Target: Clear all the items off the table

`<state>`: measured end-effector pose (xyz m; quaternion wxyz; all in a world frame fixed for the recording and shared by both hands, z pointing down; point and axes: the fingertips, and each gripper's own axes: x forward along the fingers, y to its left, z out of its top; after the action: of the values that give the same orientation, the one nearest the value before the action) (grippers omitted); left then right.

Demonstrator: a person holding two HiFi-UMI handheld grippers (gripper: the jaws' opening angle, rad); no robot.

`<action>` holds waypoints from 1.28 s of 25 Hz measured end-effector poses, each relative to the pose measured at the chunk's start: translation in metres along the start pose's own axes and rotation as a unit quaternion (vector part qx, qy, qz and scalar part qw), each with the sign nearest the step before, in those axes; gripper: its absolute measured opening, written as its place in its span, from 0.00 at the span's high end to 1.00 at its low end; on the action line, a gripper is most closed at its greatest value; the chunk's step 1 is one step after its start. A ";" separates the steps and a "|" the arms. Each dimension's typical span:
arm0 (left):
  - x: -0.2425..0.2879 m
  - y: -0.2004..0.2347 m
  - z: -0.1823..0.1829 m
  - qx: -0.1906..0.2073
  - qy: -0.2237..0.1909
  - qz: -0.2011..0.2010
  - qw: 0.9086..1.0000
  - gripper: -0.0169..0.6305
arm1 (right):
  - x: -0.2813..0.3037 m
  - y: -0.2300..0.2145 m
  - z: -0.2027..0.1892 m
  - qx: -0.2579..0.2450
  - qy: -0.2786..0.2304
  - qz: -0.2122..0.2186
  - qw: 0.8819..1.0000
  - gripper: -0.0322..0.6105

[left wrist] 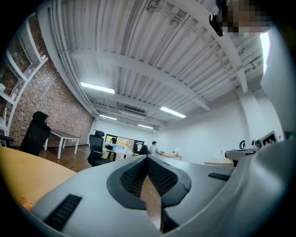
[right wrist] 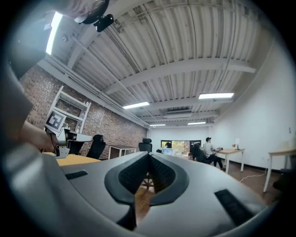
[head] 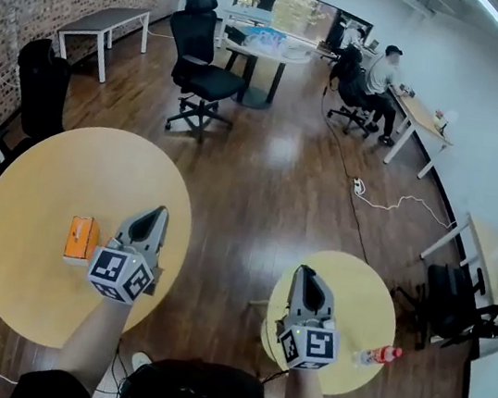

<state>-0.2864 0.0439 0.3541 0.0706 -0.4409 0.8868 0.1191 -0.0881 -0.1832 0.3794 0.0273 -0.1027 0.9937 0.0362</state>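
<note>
Left gripper (head: 156, 218): jaws clenched, nothing between them. Right gripper (head: 305, 273): likewise clenched and empty. Orange box (head: 81, 239) sits on the big table (head: 47, 171), just beside the left gripper (its own view catches a cut-off sliver). Bottle (head: 377, 355) lies on the small table (head: 367, 296), label unreadable.

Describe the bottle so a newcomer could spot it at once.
Of the two round yellow tables, take the smaller table, at the right. The bottle lies on its side near that table's lower right edge: clear with a red label, the only item there.
</note>
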 end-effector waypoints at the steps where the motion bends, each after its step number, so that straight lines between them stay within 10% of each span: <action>1: 0.013 -0.025 -0.002 -0.003 -0.004 -0.015 1.000 0.98 | -0.011 -0.023 0.003 -0.008 -0.004 -0.013 1.000 0.95; 13: 0.114 -0.293 -0.062 -0.036 0.019 -0.253 0.967 0.98 | -0.168 -0.207 0.007 -0.002 -0.019 -0.210 0.978 0.95; 32: 0.139 -0.469 -0.123 -0.101 0.073 -0.486 0.865 0.98 | -0.312 -0.242 -0.003 -0.012 0.000 -0.457 0.890 0.95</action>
<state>0.0024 -0.3696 0.3701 0.0099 -0.8281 0.5462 0.1258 0.2662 -0.3567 0.3857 0.0397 -0.5454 0.8366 0.0313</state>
